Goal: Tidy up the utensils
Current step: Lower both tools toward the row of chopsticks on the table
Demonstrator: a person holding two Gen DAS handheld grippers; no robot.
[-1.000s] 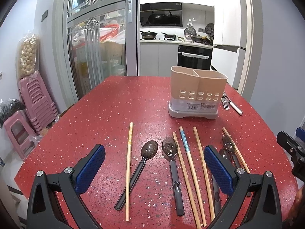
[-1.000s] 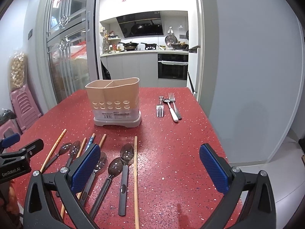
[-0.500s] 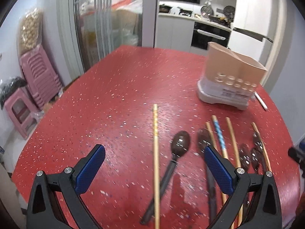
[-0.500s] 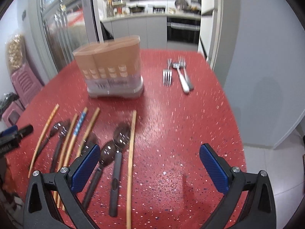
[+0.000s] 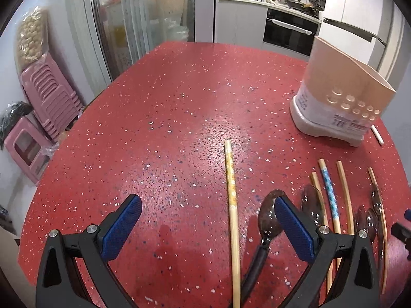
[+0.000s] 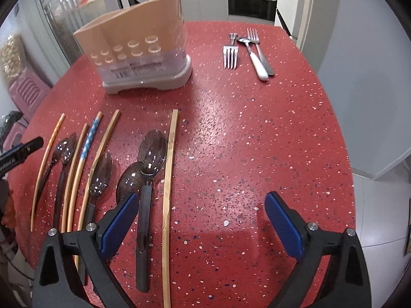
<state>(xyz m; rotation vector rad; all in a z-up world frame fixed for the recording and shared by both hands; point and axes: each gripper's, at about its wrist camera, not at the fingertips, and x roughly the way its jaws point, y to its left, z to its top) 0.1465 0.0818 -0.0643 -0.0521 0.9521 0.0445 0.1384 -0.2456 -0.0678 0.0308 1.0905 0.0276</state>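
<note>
On the red speckled table [image 5: 167, 102] lies a row of wooden chopsticks and dark translucent spoons. My left gripper [image 5: 206, 205] hovers open above the leftmost chopstick [image 5: 231, 192], which runs through its gap in the view; a dark spoon [image 5: 268, 220] sits by the right finger. My right gripper [image 6: 203, 200] is wide apart with its jaws closing; the rightmost chopstick [image 6: 169, 166] and a spoon [image 6: 150, 154] lie beneath its gap near the left finger, untouched. The beige utensil holder [image 6: 138, 46] stands upright further back.
Two forks [image 6: 230, 55] and a white-handled spoon [image 6: 254, 56] lie at the far right of the table. Stacked pink stools [image 5: 48, 95] stand on the floor to the left. The table's edge drops off close to the right gripper's right side.
Both grippers have tilted downward and sunk closer to the table. The left one shifted left, so the lone chopstick now lies between its fingers. The holder has slid toward the top of both views.
</note>
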